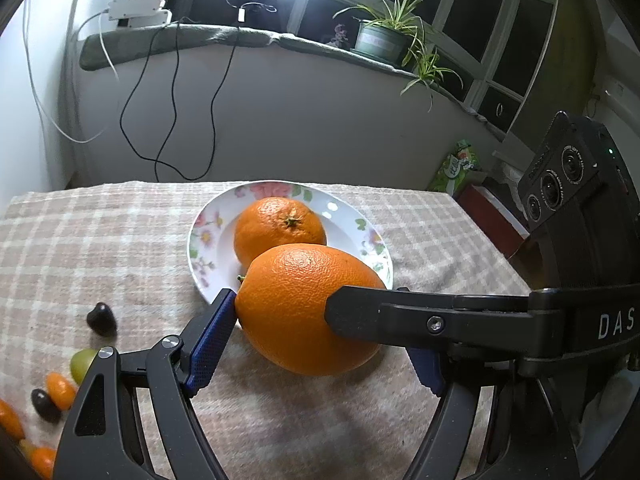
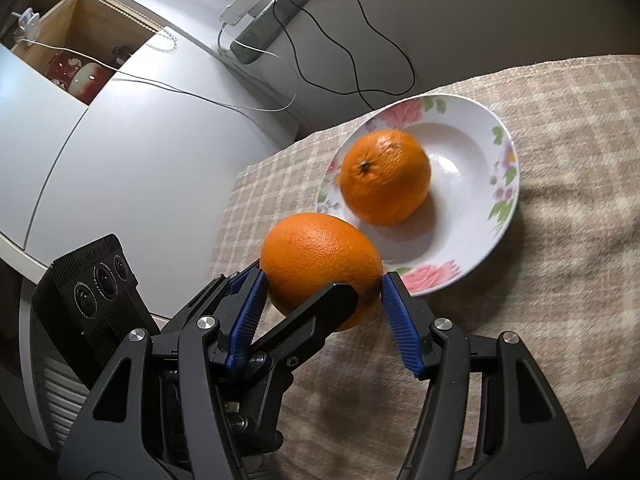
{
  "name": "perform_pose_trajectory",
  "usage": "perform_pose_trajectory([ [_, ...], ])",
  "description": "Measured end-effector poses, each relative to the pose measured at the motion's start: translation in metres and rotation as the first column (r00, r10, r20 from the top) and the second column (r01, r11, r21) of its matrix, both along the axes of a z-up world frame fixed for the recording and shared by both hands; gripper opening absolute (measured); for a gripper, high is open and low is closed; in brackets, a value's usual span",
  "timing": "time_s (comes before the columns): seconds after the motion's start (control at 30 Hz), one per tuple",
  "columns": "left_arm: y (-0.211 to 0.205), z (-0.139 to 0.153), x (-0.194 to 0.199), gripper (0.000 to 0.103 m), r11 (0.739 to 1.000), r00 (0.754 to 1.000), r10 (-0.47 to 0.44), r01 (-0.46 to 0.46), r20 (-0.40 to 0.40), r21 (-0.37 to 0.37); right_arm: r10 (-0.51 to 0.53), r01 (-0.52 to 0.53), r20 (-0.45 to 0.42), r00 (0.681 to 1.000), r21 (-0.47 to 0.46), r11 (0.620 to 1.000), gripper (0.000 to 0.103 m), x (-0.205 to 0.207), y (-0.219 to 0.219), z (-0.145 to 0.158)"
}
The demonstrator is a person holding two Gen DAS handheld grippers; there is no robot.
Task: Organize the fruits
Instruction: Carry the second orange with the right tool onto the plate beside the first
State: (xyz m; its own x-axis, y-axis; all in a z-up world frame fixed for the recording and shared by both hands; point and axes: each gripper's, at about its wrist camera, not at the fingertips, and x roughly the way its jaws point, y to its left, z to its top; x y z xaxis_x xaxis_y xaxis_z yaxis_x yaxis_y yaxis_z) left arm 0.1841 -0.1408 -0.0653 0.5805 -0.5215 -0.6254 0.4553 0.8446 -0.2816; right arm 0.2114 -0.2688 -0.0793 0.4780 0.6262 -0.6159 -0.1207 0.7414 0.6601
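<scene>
A large orange (image 1: 308, 308) is held above the checked cloth just in front of a floral plate (image 1: 208, 256). Both grippers grip it: my left gripper (image 1: 320, 340) has its blue pads on its sides, and my right gripper (image 2: 322, 292) clamps it too, its black finger crossing the left wrist view (image 1: 400, 316). The same orange (image 2: 320, 264) shows in the right wrist view, with the left gripper's finger (image 2: 316, 320) across it. A second orange (image 1: 280, 228) lies on the plate (image 2: 480, 208), also seen in the right wrist view (image 2: 386, 176).
Small fruits lie on the cloth at the left: a dark one (image 1: 102, 318), a green one (image 1: 82, 364), several small orange ones (image 1: 60, 390). A white cabinet (image 2: 132, 168) stands beside the table. Cables hang down the wall (image 1: 172, 112). Potted plants (image 1: 384, 36) sit on the sill.
</scene>
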Motion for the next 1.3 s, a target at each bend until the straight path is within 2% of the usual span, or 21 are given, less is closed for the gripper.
perform_pose_trajectory([
  [0.57,-0.013,-0.008,0.015,0.079,1.0,1.0,-0.004,0.004,-0.022,0.016,-0.007,0.007,-0.016,1.0,-0.021,1.0,0.062,0.012,-0.008,-0.007],
  [0.9,-0.019,-0.009,0.016,0.079,0.999,1.0,-0.007,0.007,-0.011,0.051,-0.013,0.014,0.011,1.0,-0.06,0.998,0.062,0.015,-0.008,-0.002],
  [1.3,-0.016,-0.008,0.019,0.079,0.999,1.0,0.001,0.0,-0.029,0.045,-0.034,0.038,0.042,0.999,-0.089,0.995,0.062,0.012,-0.015,0.01],
])
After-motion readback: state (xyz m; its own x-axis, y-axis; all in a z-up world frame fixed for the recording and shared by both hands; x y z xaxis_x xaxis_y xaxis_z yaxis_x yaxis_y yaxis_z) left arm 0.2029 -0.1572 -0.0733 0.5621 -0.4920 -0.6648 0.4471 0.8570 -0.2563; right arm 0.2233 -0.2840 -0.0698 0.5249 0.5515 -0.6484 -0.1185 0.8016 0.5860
